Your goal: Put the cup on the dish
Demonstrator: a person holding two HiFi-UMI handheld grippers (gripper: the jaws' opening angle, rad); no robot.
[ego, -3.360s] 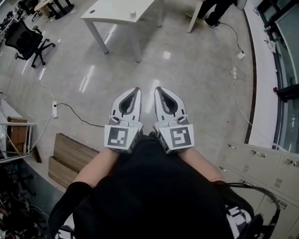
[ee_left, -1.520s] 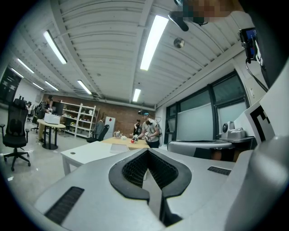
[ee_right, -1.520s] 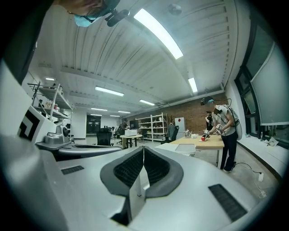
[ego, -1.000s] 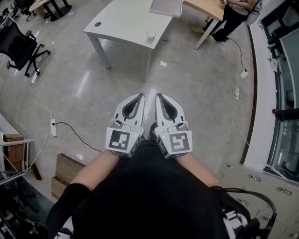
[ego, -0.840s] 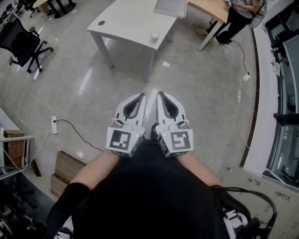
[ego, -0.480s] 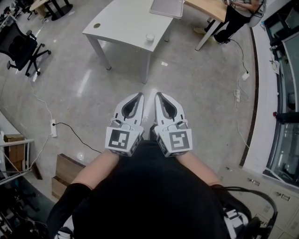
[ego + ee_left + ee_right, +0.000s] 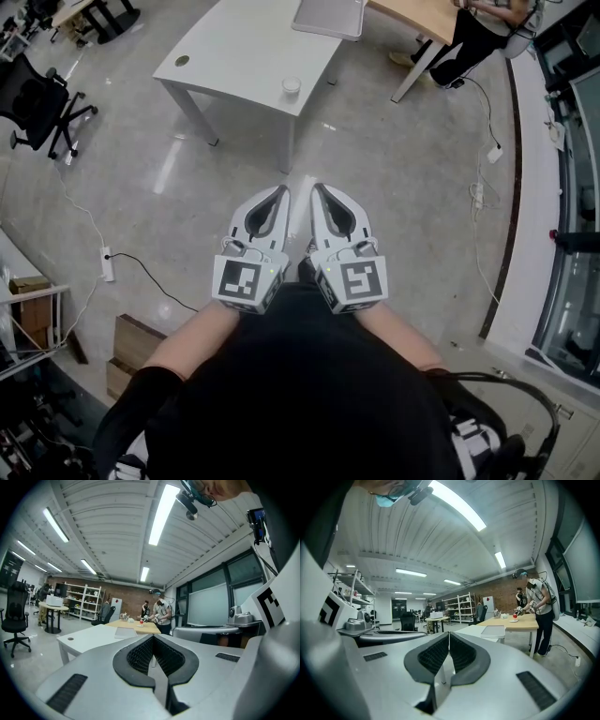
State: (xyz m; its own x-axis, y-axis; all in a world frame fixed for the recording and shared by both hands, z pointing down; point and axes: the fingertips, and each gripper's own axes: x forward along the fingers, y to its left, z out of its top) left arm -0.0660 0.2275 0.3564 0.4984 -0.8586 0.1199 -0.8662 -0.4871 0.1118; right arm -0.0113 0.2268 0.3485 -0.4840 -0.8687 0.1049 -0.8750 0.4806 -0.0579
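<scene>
A small pale cup (image 7: 292, 85) stands near the front edge of a white table (image 7: 234, 47) across the floor ahead. A flat grey tray (image 7: 328, 16) lies at that table's far end; it also shows as the tray (image 7: 126, 631) in the left gripper view and the tray (image 7: 493, 630) in the right gripper view. My left gripper (image 7: 279, 191) and right gripper (image 7: 317, 188) are held side by side close to my body, over bare floor, well short of the table. Both are shut with nothing between the jaws, as the left gripper (image 7: 153, 637) and right gripper (image 7: 449, 633) show in their own views.
A black office chair (image 7: 42, 98) stands at the left. Behind the white table, a person (image 7: 478, 23) works at a wooden table (image 7: 422, 14). A power strip with its cable (image 7: 108, 264) and a wooden box (image 7: 141, 342) lie on the floor at my left.
The white table and cup have drifted lower and a little left in the head view as I come closer. Both grippers keep their place before my body and stay shut.
</scene>
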